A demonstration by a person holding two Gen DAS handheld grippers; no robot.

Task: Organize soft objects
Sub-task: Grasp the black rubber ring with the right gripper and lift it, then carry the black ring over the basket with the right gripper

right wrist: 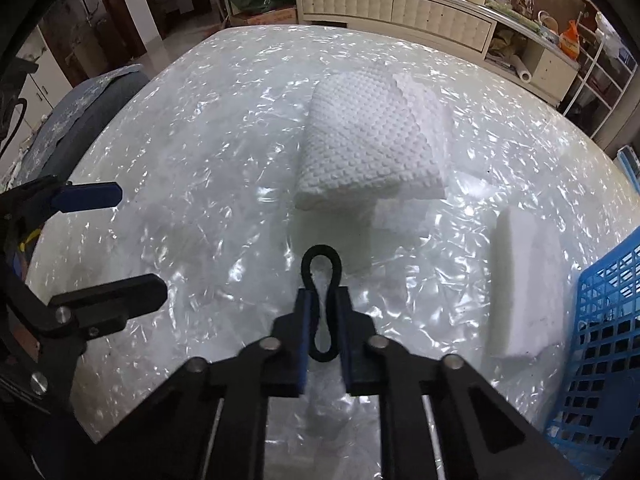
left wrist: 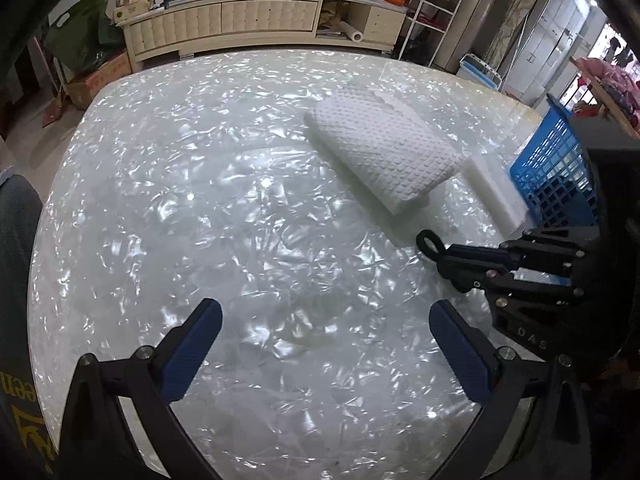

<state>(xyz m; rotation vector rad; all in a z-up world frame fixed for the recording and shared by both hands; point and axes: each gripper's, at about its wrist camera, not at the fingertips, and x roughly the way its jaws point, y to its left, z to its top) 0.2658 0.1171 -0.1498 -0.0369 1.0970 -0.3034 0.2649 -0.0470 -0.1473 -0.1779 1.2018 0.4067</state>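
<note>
A folded white waffle-textured towel lies on the shiny pearl-white table, right of centre; it also shows in the right wrist view. A white sponge block lies to its right beside a blue plastic basket; both also show in the left wrist view, the sponge and the basket. My right gripper is shut on a black elastic hair band, held above the table before the towel; it also shows in the left wrist view. My left gripper is open and empty over the table.
A cream cabinet with clutter on top stands beyond the table. A white wire rack is at the back right. A dark chair stands at the table's left side. The left gripper's fingers show at the left in the right wrist view.
</note>
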